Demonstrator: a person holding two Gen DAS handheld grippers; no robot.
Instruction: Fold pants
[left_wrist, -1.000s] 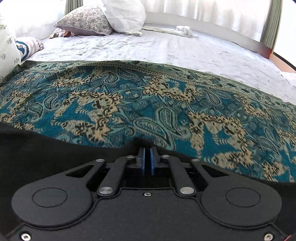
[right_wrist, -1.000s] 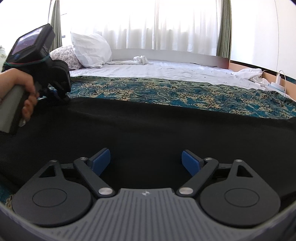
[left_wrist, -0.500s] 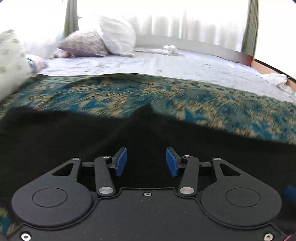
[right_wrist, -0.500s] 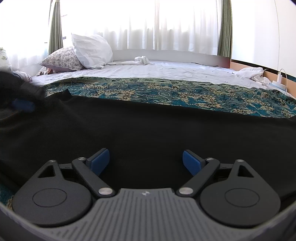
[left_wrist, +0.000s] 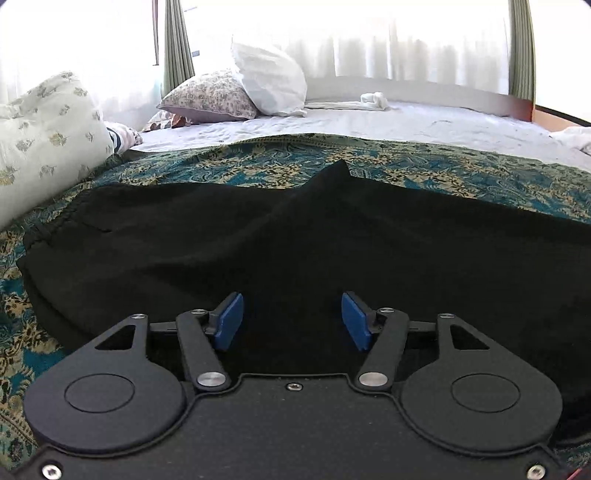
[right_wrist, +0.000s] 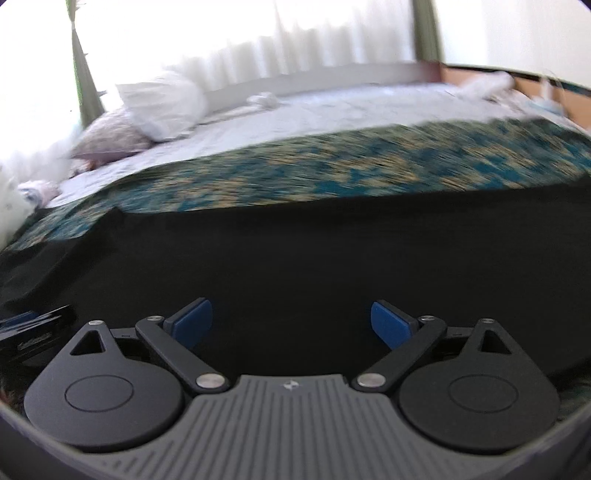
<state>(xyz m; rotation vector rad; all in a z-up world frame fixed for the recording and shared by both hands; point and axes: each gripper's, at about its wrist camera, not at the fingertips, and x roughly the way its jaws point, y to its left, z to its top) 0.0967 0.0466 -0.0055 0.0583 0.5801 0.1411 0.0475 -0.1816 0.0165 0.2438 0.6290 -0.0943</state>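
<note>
Black pants (left_wrist: 258, 236) lie spread across a teal and tan paisley blanket (left_wrist: 461, 170) on a bed. Their gathered waistband is at the left, and a small peak of cloth stands up at the far edge in the middle. My left gripper (left_wrist: 291, 321) is open and empty just above the pants' near part. In the right wrist view the pants (right_wrist: 332, 258) fill the middle, and my right gripper (right_wrist: 291, 325) is open and empty over them. This view is tilted and blurred. A bit of the left gripper shows at its left edge (right_wrist: 33, 332).
A white sheet (left_wrist: 369, 118) covers the far half of the bed. A floral pillow (left_wrist: 210, 98) and a white pillow (left_wrist: 269, 85) lie at the far left. A pale cushion (left_wrist: 40, 136) sits at the left edge. A rolled white cloth (left_wrist: 373, 99) lies by the far bed rail.
My left gripper was shut on the pants' far edge, then opened, let go and drew back. The right gripper stayed open and has tilted and moved, blurring its view.
</note>
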